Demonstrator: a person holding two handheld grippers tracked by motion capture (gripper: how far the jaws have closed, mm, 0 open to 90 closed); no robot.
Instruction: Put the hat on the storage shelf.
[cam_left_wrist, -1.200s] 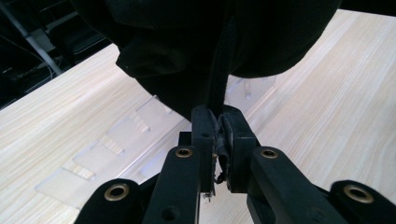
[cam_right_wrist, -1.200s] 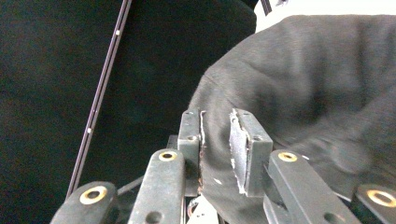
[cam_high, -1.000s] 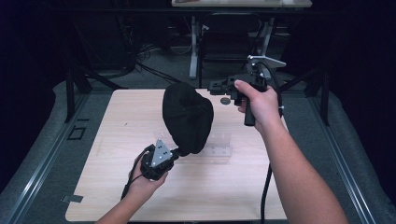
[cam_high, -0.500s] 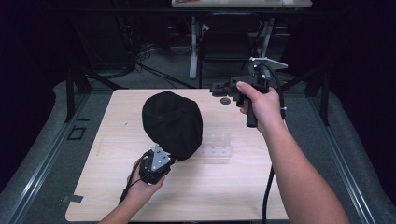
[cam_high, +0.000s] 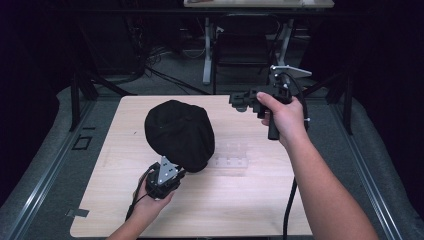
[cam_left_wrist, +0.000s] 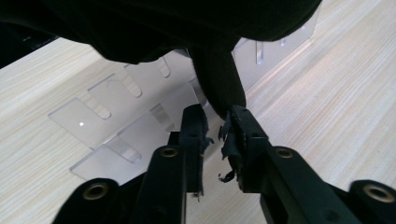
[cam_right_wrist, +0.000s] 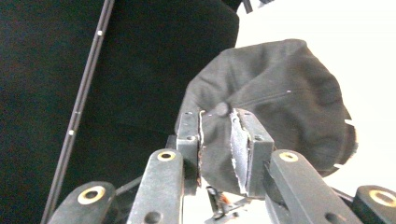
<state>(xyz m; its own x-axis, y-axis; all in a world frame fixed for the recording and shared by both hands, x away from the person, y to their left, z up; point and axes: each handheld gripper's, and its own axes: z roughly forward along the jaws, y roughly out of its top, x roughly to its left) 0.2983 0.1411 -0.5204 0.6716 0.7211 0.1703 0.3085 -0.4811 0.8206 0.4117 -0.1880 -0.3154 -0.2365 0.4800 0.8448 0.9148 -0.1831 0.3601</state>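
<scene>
In the high view the wooden table is a pale board with dark floor on all sides; its near right part and its far left corner are bare, and the black cap stands over the middle-left of the board, well away from every edge. A clear plastic rack lies flat just to the right of the cap. The left hand comes in from the near edge with the forearm low, and the left gripper points up and away, meeting the lower rim of the cap. The right arm stretches forward over the right side, and the right hand holds the right gripper in the air above the far edge of the table, its jaws turned to the left, toward the cap but apart from it. In the left gripper view the two jaws are clamped on a narrow black fabric piece of the cap (probably a strap, I cannot tell), which hangs down between them; below them lies the rack, with bare wood to the right. In the right gripper view the jaws stand apart with nothing between them — the cap is seen beyond them, against the bright table.
</scene>
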